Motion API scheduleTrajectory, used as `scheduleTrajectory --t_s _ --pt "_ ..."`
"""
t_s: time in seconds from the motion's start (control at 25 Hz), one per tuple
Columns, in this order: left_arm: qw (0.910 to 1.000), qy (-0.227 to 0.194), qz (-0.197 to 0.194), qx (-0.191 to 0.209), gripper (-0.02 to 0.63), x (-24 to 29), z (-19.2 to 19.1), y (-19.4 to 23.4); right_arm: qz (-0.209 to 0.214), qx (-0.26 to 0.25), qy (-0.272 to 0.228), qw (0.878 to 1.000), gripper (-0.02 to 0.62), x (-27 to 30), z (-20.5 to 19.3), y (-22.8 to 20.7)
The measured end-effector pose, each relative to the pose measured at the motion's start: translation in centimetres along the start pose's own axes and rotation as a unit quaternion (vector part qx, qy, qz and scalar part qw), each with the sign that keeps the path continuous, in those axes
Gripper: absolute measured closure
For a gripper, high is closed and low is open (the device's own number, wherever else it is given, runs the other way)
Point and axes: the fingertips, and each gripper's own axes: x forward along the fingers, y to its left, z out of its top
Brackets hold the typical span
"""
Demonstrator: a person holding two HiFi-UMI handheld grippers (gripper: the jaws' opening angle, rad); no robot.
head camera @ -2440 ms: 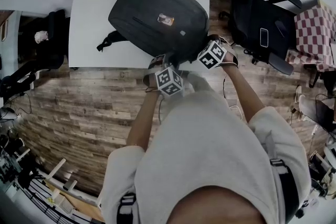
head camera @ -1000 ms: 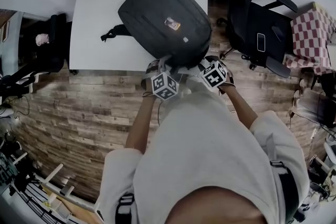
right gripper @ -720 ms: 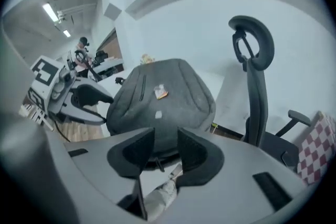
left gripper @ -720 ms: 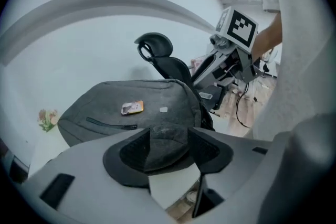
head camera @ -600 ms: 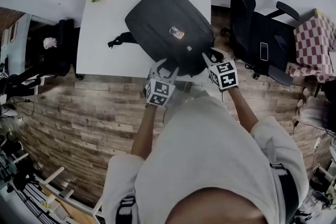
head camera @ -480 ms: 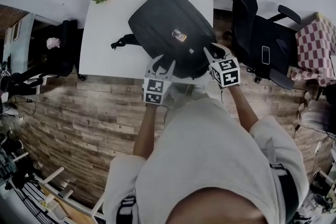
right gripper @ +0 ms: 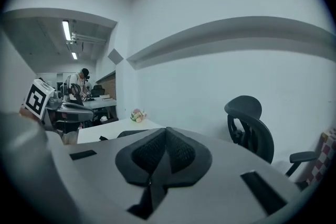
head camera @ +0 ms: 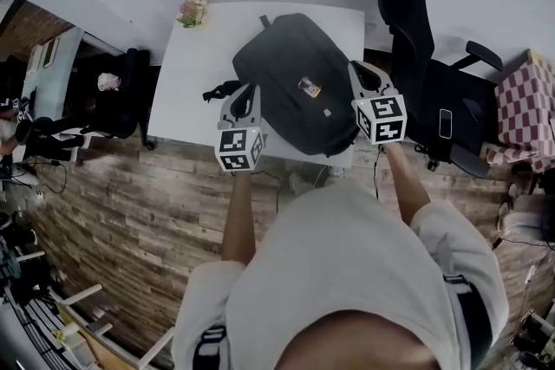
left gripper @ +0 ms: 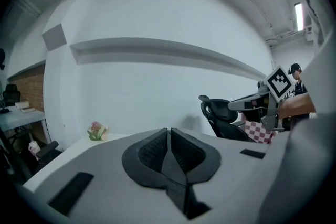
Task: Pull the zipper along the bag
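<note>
**Soft backpack, zipper pull nowhere to be seen – handling notes**

Nearest first: the left hand-held gripper point(left gripper: 169, 132) and the right hand-held gripper point(right gripper: 166, 132) are both held up in the air, pointing out at the room. Their jaws have just been closing and are now pressed together with nothing caught between them, so the bag point(head camera: 299, 82) isn't being touched.

The bag is laid flat on the white desk point(head camera: 195, 65), slanted, with a strap point(head camera: 221, 91) trailing off to the left. It's judged to be soft fabric, fairly light and floppy, so it would probably bunch and slide if the zipper were tugged alone. One edge is best pinched for tension while the small pull tab is taken by the other gripper. That tab can't be made out from here.

The desk top looks smooth, likely slippery. A little bunch of flowers point(head camera: 191, 10) is set at the far corner. Wood-plank floor point(head camera: 130, 204) is laid below – a black office chair point(head camera: 408, 4) is parked to the right, with a plain pale wall beyond.
</note>
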Motion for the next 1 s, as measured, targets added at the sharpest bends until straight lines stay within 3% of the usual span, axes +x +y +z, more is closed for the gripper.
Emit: scheduleTrajectory --t_s 0.44,1.0 --pt "0.9988 -0.031 0.038 -0.002 0.58 0.1 3.1 2.7 0.029 -0.017 -0.038 0.999 0.581 1.7 4.2 0.7" --pt "0.9986 -0.027 0.045 -0.011 0.58 0.3 2.7 3.2 0.044 -0.016 -0.029 0.998 0.581 2.4 3.6 2.2"
